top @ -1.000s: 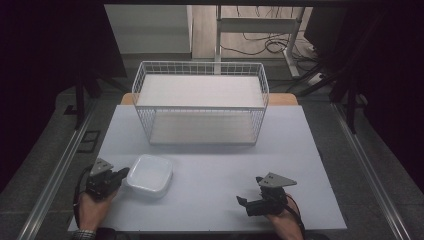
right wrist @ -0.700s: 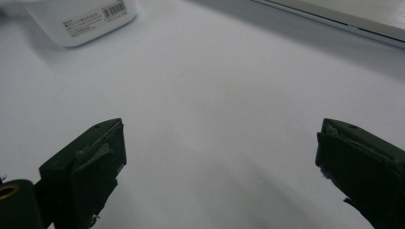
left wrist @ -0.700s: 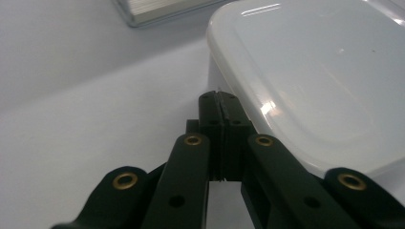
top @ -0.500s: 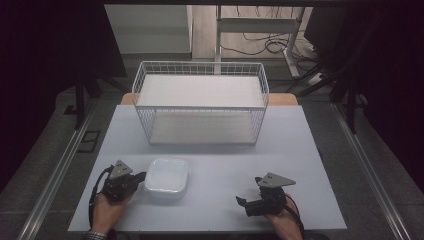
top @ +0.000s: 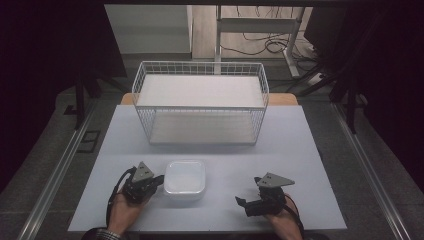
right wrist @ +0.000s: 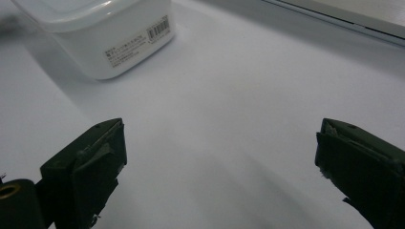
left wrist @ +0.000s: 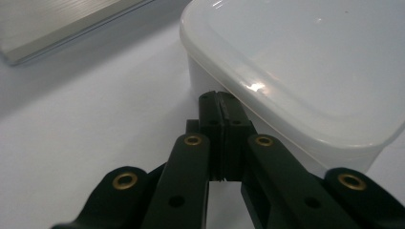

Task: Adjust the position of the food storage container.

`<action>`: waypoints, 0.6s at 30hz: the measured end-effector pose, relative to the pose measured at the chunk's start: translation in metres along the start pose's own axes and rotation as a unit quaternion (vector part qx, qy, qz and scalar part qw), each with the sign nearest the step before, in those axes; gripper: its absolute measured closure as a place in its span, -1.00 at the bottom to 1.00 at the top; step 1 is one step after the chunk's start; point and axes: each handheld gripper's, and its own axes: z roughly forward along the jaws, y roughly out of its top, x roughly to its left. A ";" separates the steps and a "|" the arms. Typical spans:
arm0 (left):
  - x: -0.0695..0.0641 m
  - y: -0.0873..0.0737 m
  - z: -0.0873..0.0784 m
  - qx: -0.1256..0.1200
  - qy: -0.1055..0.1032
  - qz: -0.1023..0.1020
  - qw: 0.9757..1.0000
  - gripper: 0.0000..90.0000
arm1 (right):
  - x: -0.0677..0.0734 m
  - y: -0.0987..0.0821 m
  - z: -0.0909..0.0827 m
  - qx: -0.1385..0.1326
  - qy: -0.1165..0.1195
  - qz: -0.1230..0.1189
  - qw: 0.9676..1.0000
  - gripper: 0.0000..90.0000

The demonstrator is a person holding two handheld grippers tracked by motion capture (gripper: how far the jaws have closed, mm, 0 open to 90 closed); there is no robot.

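Standing at the far half of the table (top: pixel 305 150), the white wire basket (top: pixel 200 102) sits well apart from your work, its open mesh front facing you; nothing lies between it and the container. Beyond the table's far edge you can see a metal frame leg and loose cables on the floor. A dark rail runs along the floor on each side.

Your lidded white plastic container (top: pixel 184 178) rests on the near part of the table, a little left of centre and between your two hands. In the right gripper view its side label (right wrist: pixel 138 40) faces that camera.

Your left gripper (top: pixel 159 180) lies low and roughly level, pointing to the right at the container's left wall, with your left hand (top: pixel 125 210) behind it near the table's front edge. Its jaws are pressed together with nothing between them, and in the left gripper view their tips (left wrist: pixel 222 107) sit right against the container wall just under the lid's rim.

Your right gripper (top: pixel 243 202) rests near the front edge, pointing left toward the container but well short of it. Its jaws stand wide apart over bare tabletop.
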 end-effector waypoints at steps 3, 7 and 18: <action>-0.004 0.002 0.003 0.000 -0.004 0.005 1.000 1.00 | 0.000 0.000 0.001 0.001 0.001 0.000 1.000 -0.93; -0.014 0.008 0.008 0.000 -0.017 0.016 1.000 1.00 | 0.001 0.000 0.001 0.003 0.001 -0.003 1.000 -0.92; -0.036 0.023 0.027 -0.008 -0.030 0.032 0.999 0.99 | 0.001 0.000 0.002 0.006 0.002 -0.006 1.000 -0.92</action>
